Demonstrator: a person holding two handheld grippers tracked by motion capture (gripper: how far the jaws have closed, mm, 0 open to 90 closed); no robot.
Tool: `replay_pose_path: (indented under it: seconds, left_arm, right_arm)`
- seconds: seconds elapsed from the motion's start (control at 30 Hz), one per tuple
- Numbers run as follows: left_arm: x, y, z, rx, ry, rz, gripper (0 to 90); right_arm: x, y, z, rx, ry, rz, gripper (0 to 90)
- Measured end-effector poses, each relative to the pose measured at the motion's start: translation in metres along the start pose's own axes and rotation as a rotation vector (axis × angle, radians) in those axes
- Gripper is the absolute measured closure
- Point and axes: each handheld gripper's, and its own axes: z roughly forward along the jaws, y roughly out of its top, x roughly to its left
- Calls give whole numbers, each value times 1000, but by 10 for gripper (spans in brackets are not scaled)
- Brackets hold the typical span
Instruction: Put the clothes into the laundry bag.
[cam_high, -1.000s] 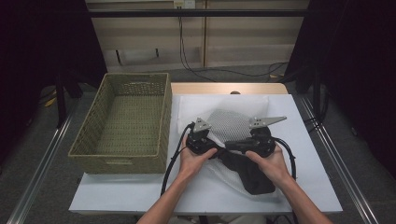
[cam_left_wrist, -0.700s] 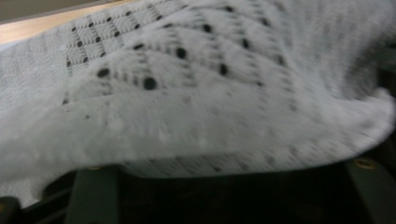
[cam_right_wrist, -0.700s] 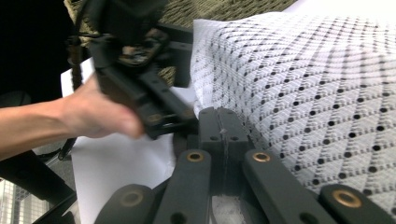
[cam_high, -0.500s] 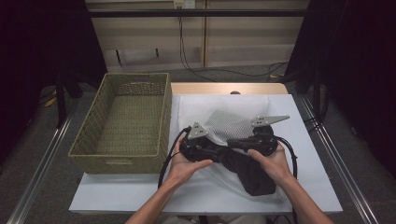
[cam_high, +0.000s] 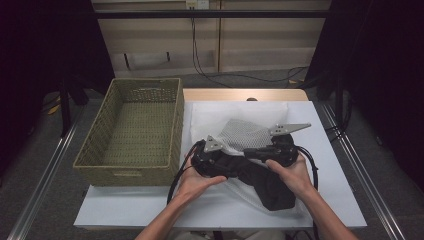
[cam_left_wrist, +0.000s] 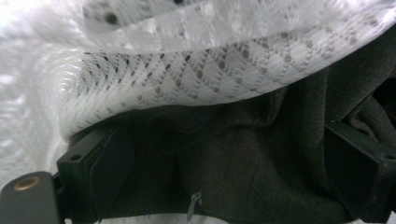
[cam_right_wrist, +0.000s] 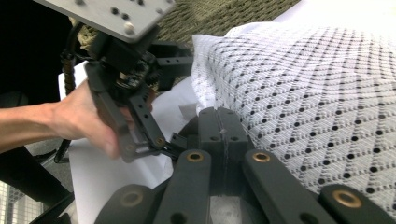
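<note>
While over white tabletop (cam_high: 150, 210): left gripper (cam_high: 216, 159) fingers apart around dark fabric garment (cam_left_wrist: 261, 177); right gripper (cam_right_wrist: 224, 128) fingers together beside white dotted mesh cloth (cam_right_wrist: 299, 88).

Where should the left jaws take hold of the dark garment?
Probably its near-left hem, coming in low from the left. The dark garment bunches there between the open left gripper jaws, while the white mesh cloth drapes over its far edge.

A white-covered table (cam_high: 340, 200) holds a woven basket (cam_high: 132, 130), a white dotted cloth (cam_high: 245, 132) and a dark garment (cam_high: 272, 187).
</note>
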Motion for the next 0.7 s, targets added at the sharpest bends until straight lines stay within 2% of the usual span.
replay_pose_path:
  seconds: [0.07, 0.13, 0.17, 0.2, 0.27, 0.3, 0.37, 0.43, 0.5, 0.53, 0.57, 0.6, 0.63, 0.7]
  left_arm:
    - [-4, -3, 9, 35, -16, 6, 76]
    - [-8, -5, 15, 78, -31, 41, 68]
    - [-8, -5, 15, 79, -39, 28, 71]
    - [-7, -5, 16, 81, -65, 11, 127]
    - [-4, -6, 14, 99, -88, 43, 321]
    - [-3, -6, 14, 111, -104, 45, 420]
    - [-6, -3, 13, 110, -129, 70, 582]
    - [-7, 0, 12, 106, -148, 81, 680]
    - [-9, 3, 11, 85, -177, 57, 728]
    - [-11, 4, 10, 72, -176, 58, 739]
    - [-10, 6, 9, 59, -215, 26, 744]
    - [-10, 7, 7, 37, -219, 10, 748]
    - [-8, 9, 6, 13, -259, -25, 750]
    - [-8, 11, 4, -35, -281, -67, 752]
  right_arm:
    - [2, 1, 0, 1, 2, -3, 900]
    - [2, 1, 0, 1, 1, -7, 900]
    - [3, 1, 0, 2, 1, -7, 900]
    - [3, 1, 0, 2, 1, -8, 900]
    - [3, 2, 0, -1, 3, -3, 900]
    - [3, 2, 0, -3, 6, -6, 900]
    - [4, 3, 0, -5, 8, -5, 900]
    - [6, 4, 2, -4, 16, -10, 900]
    - [9, 6, 3, -1, 24, -19, 900]
    - [11, 8, 4, -4, 31, -22, 900]
    - [13, 9, 4, -5, 38, -32, 900]
    - [16, 11, 6, -6, 44, -40, 900]
    - [18, 11, 6, -6, 47, -44, 900]
    - [20, 11, 7, -2, 51, -51, 900]
